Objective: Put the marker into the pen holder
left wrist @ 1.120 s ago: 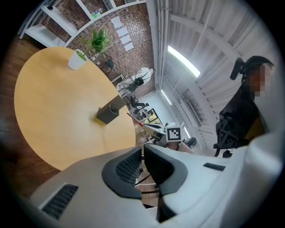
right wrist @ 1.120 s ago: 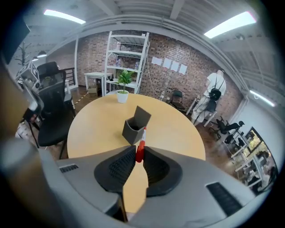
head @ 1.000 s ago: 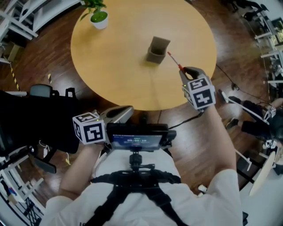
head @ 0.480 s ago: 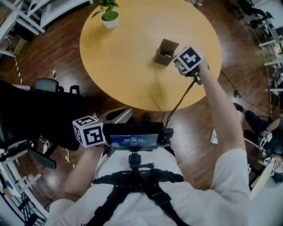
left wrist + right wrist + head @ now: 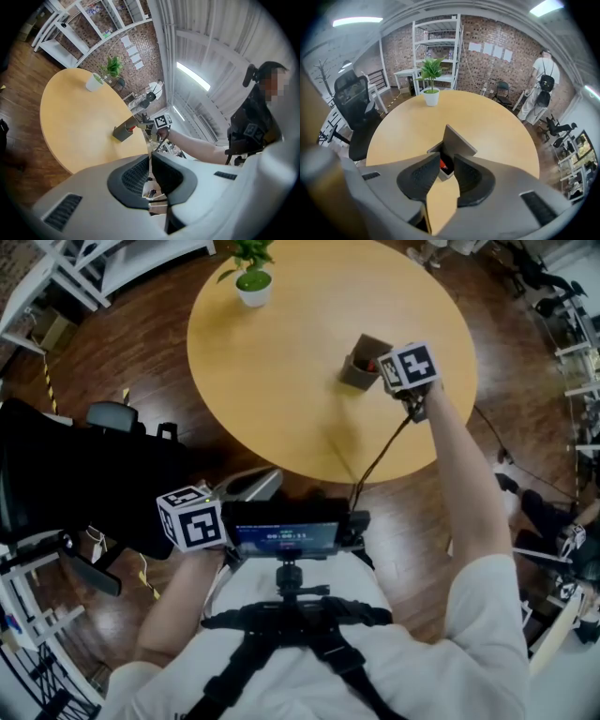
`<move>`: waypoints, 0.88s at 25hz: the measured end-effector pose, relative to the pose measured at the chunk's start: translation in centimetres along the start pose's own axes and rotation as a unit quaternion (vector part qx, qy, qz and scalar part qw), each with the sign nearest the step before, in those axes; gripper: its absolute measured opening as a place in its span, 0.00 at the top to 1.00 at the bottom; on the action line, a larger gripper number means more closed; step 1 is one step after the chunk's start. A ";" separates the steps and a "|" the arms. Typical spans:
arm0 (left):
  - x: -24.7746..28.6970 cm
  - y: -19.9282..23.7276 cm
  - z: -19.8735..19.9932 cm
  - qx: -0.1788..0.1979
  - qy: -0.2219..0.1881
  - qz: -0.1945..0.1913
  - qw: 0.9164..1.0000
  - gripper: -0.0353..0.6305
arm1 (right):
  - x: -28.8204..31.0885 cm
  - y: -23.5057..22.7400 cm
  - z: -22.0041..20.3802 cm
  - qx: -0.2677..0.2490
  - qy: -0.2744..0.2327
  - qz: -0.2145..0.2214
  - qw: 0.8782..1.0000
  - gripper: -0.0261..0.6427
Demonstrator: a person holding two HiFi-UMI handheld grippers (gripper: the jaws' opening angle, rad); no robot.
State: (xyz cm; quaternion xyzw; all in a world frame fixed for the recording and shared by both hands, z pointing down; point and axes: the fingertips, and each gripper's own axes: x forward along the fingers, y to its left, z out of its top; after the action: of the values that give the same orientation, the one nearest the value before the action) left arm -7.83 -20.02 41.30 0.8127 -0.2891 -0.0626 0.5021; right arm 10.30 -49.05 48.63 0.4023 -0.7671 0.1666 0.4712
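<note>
A grey pen holder [image 5: 359,368] stands on the round wooden table [image 5: 281,390], also in the left gripper view as the holder [image 5: 123,132]. My right gripper [image 5: 386,369] hangs right over it, pointing steeply down. Its jaws have just been opening and stand open around the holder's mouth [image 5: 457,140]. The red marker [image 5: 441,164] sits inside the holder, showing in the gap between the pads without being pressed; its red end [image 5: 372,365] peeks out. My left gripper [image 5: 253,484] stays near my waist, off the table, its jaws [image 5: 150,157] shut on nothing.
A potted plant [image 5: 253,282] stands at the table's far edge. A black office chair [image 5: 84,484] is left of me on the wood floor. White shelving [image 5: 436,47] and a standing person [image 5: 543,79] are beyond the table.
The right gripper moved from the table's right edge to above the holder. The marker that stuck out of its jaws now sits in the holder, and the jaws stand wider. The left gripper barely moved.
</note>
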 end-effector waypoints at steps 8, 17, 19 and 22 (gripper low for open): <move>0.2 0.9 0.6 0.016 0.019 -0.006 1.000 0.94 | -2.3 -0.1 -1.4 0.095 -0.069 -0.034 0.992 0.81; -0.4 2.1 0.9 0.021 0.034 -0.015 0.999 0.94 | -6.0 4.2 -5.2 0.197 -0.143 -0.022 0.970 0.82; -0.1 2.1 0.8 0.022 0.039 -0.014 0.999 0.94 | -6.8 4.2 -5.9 0.206 -0.152 -0.028 0.966 0.83; 0.5 2.1 0.5 0.021 0.047 -0.017 0.999 0.94 | -8.1 4.0 -6.6 0.212 -0.163 -0.038 0.963 0.83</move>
State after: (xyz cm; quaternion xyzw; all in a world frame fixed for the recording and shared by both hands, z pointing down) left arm -8.47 -21.31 42.92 0.8300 -0.2526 -0.0267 0.4966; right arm 12.94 -38.64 45.54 0.5435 -0.7648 0.2395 0.2497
